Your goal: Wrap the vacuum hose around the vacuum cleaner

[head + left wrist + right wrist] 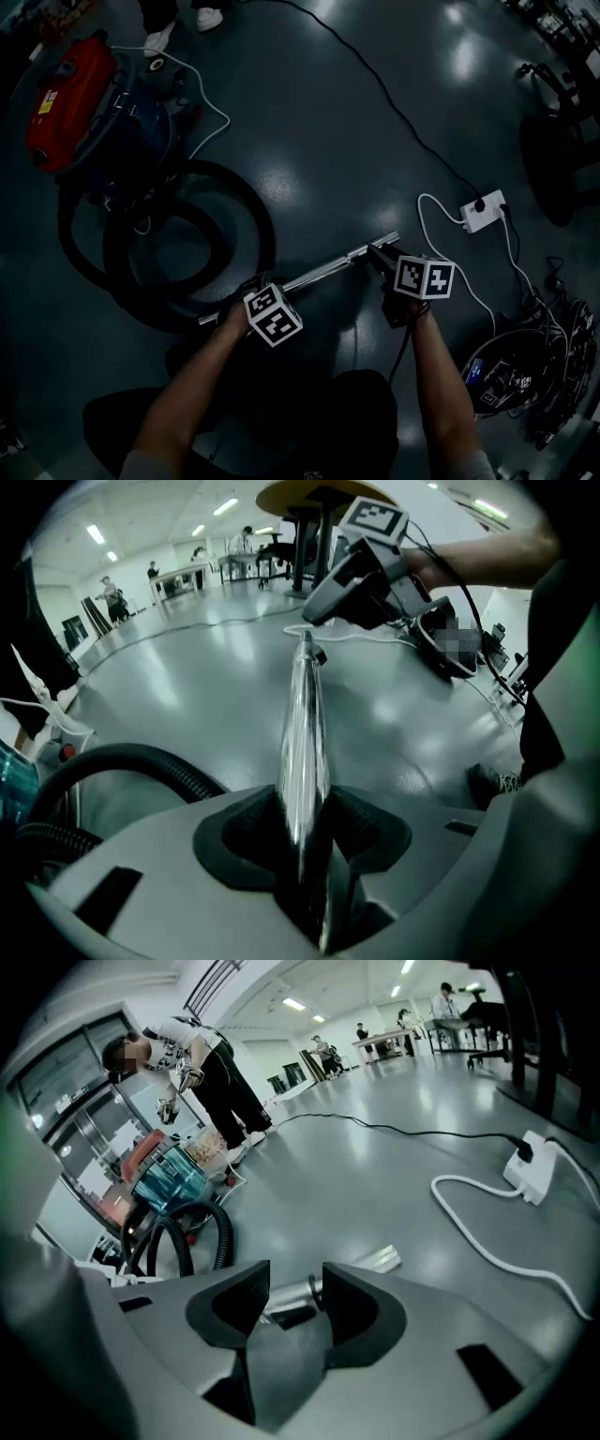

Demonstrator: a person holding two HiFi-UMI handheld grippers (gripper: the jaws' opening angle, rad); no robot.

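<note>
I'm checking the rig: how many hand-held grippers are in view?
2. The left hand-held gripper clamps the metal tube near one end; the right hand-held gripper sits at the tube's other end, jaws apart.

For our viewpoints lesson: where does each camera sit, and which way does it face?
Head view: on the person's head, facing steeply down at the floor; forearms, left gripper and right gripper show.
Left gripper view: on that gripper, along the chrome wand its jaws clamp; the right arm shows.
Right gripper view: on that gripper, toward the vacuum cleaner; jaws apart.
Shared: all show the chrome wand.
</note>
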